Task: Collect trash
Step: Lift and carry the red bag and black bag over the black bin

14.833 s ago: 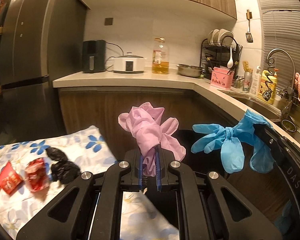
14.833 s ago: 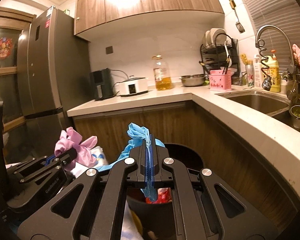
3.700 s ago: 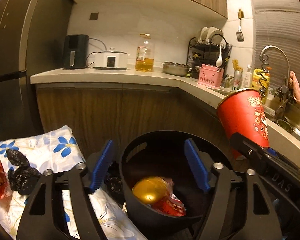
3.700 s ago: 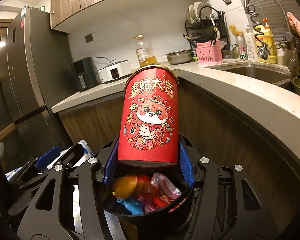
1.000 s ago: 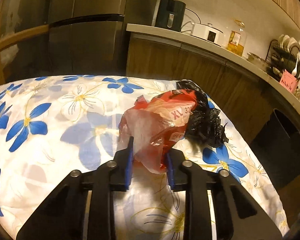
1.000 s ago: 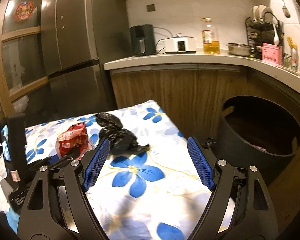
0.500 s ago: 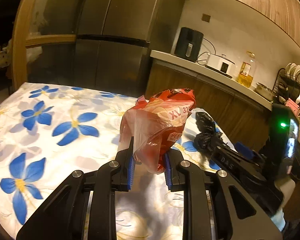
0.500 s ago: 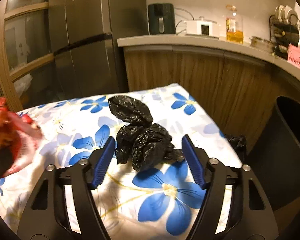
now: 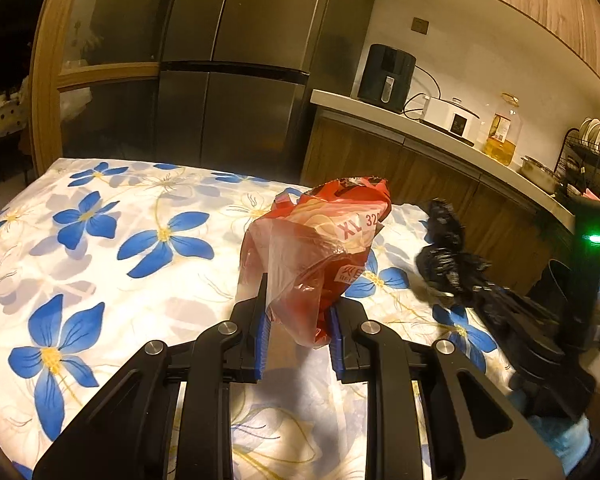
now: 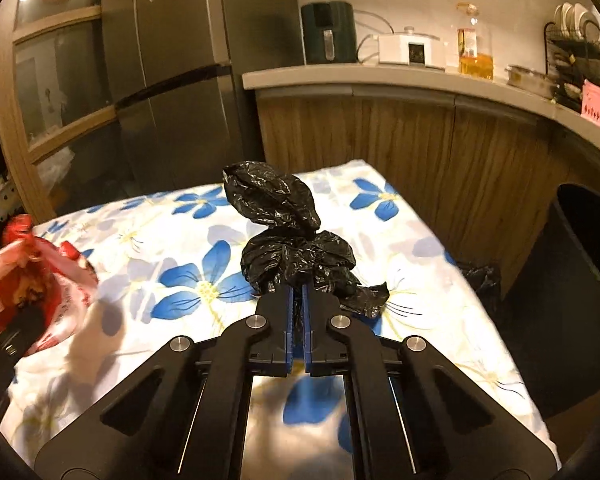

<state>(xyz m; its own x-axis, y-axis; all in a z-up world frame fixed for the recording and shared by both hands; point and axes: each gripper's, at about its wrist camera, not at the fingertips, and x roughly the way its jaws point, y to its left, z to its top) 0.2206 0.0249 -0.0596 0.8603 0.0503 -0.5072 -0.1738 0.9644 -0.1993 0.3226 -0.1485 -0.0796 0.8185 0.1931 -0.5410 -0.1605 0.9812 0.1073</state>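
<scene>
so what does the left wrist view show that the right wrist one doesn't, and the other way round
Only the left wrist view shows the left gripper with its jaws clamped on the red plastic bag.

Only the right wrist view shows the right gripper with its jaws shut on the black plastic bag, and the dark trash bin near the cabinets.

Both show the two bags, the blue-flowered cloth, fridge and counter appliances.

wrapper (image 9: 320, 248) left of the bag (image 10: 288, 240), both over the tablecloth (image 10: 420, 264); bin (image 10: 572, 280) right.

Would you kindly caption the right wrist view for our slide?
Right gripper clamps a crumpled black plastic bag above the blue-flowered tablecloth, dark trash bin alongside.
</scene>
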